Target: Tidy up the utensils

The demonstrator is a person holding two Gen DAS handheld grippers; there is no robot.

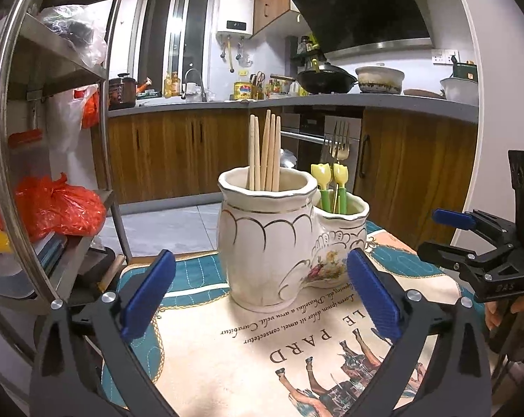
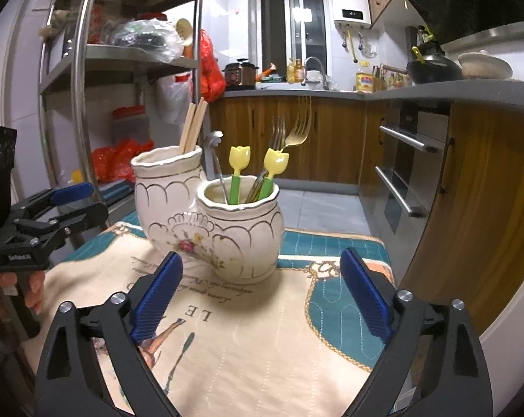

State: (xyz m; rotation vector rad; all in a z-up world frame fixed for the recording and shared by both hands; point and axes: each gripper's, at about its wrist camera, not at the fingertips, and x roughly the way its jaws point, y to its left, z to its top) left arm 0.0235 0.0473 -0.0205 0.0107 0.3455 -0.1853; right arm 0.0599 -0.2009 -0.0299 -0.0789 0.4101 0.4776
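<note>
Kitchen backdrop, wood cabinets & grey counter behind; I'm working over a printed cloth mat (image 2: 262, 340) on a small table. Ceramic double holder (image 1: 272, 239) sits mid-mat: taller pot has the chopsticks (image 1: 265, 149), the lower pot joined to it has forks (image 2: 289, 132), two tulip-handled pieces (image 2: 258, 170) and a spoon-like piece (image 2: 215, 142), all standing upright.

Left gripper (image 1: 260, 295) is spread wide, nothing btwn the blue pads, holder just ahead of it. Right gripper (image 2: 260, 293) likewise wide open & empty, aimed at the lower pot. Both hang just short of the holder, not touching.

My read: everything's already in the pots, no loose utensils visible on the mat, so the job looks about done. To finish well I'd pull both grippers straight back, keeping jaws wide so the pads don't clip the rim or tip the tall chopsticks, w/ no sideways sweep near the forks
</note>
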